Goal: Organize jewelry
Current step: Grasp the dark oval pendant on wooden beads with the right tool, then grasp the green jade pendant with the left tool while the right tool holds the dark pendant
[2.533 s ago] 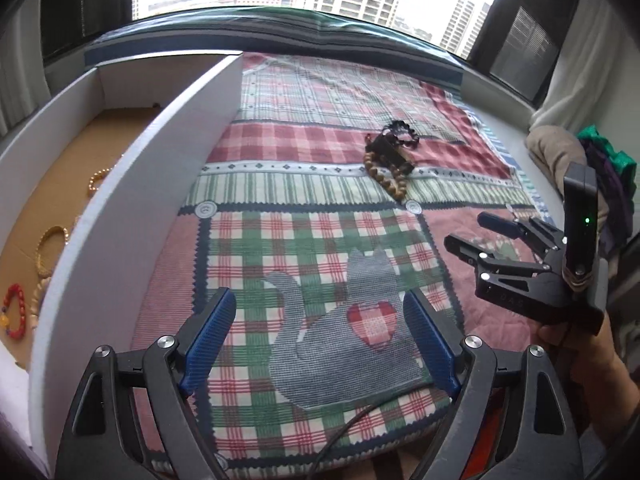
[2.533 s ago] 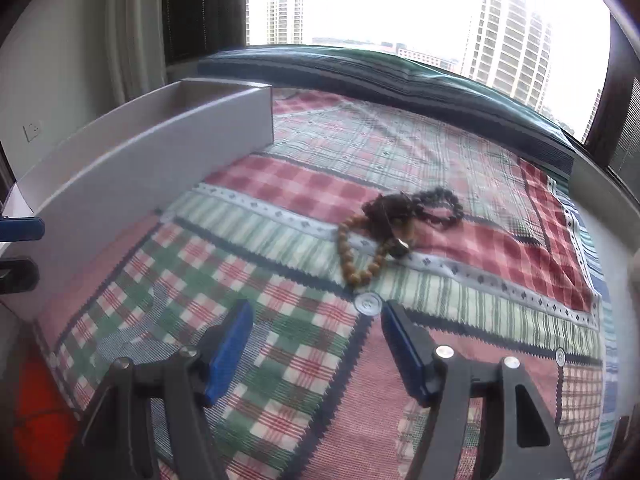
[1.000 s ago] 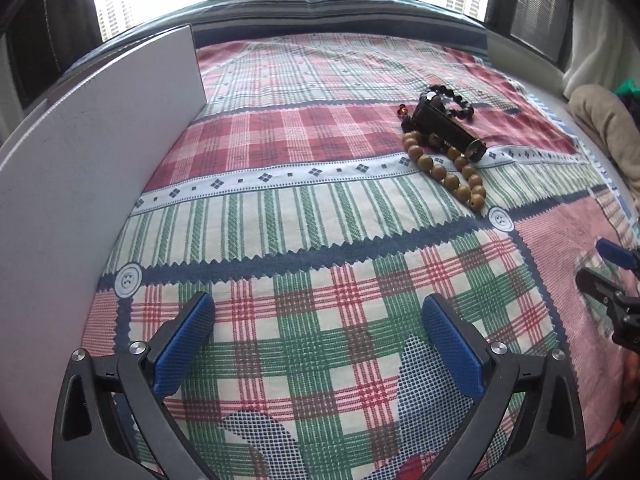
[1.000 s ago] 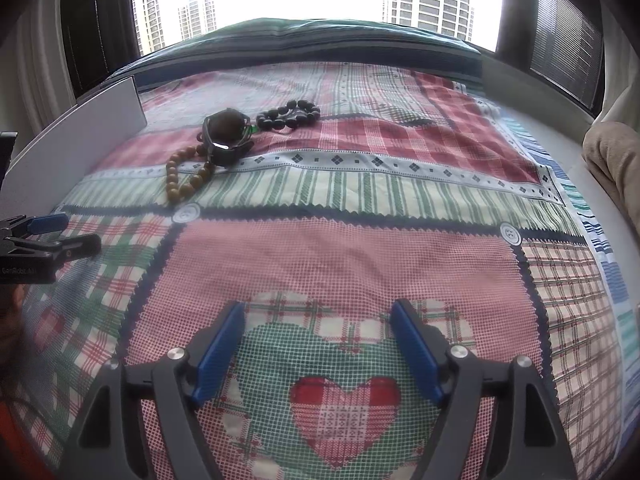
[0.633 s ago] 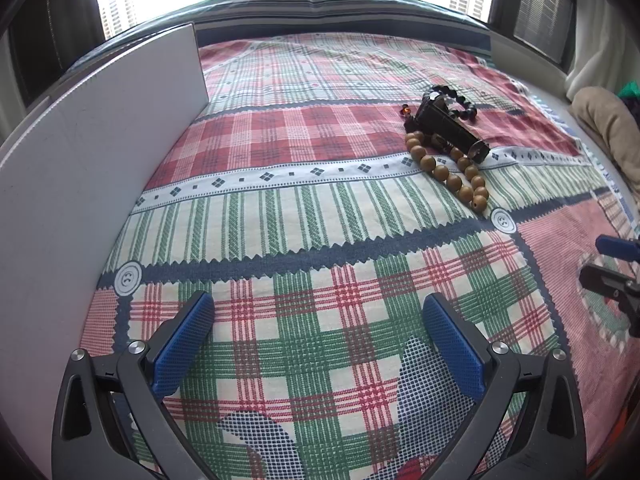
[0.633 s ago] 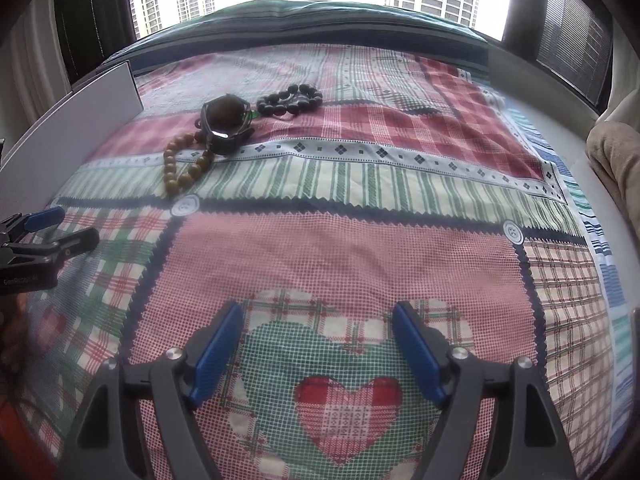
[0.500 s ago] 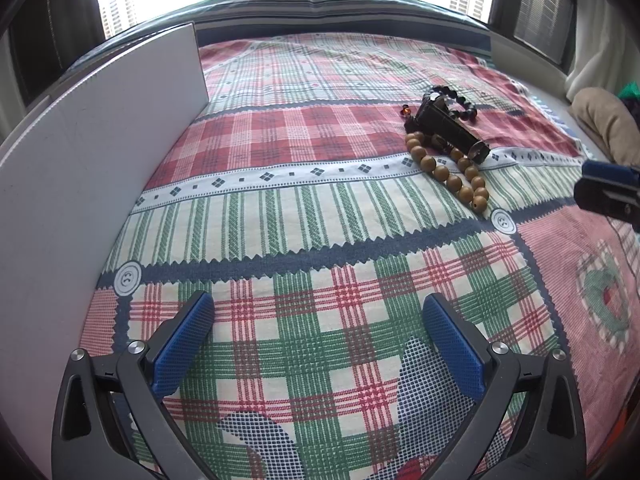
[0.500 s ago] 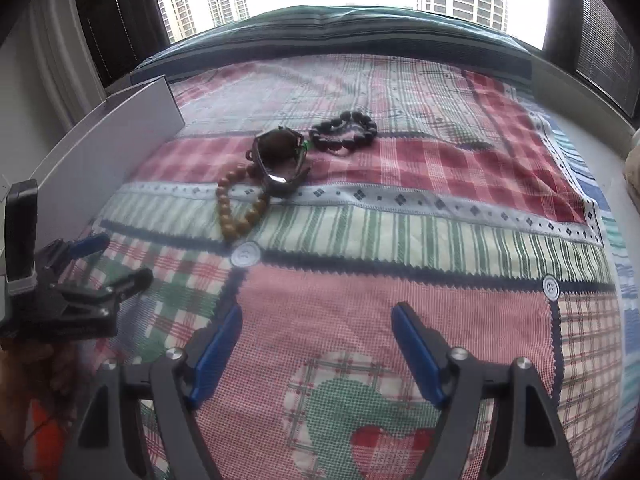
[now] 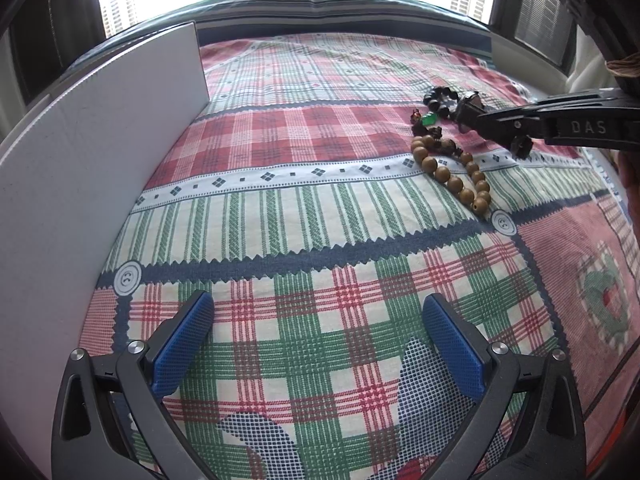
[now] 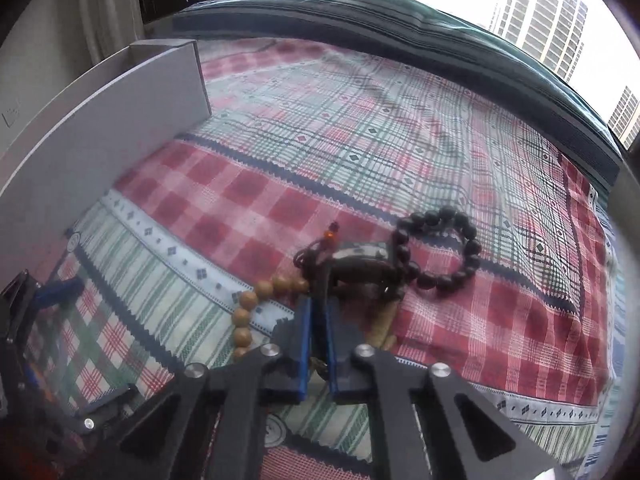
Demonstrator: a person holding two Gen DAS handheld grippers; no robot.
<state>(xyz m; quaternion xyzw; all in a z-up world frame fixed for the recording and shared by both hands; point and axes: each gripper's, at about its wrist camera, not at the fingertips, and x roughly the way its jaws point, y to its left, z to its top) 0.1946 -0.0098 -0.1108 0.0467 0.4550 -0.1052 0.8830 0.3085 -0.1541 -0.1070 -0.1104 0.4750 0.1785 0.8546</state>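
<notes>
Three pieces of jewelry are seen in a cluster toward the bed's (image 9: pixel 280 208) far right: a tan wooden bead bracelet (image 9: pixel 452 172), a dark round-bead bracelet (image 10: pixel 440 252) and a dark corded pendant piece (image 10: pixel 360 268). None is yet in the white open box (image 9: pixel 100 152) along the bed's left edge, so the sorting is judged unfinished. The right gripper (image 10: pixel 318 320), angled steeply down, has just been closed on the pendant piece's cord. The left gripper (image 9: pixel 316 344) is held wide and empty above the near plaid.

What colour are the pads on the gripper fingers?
Blue, clearest on the left gripper in its own wrist view.
</notes>
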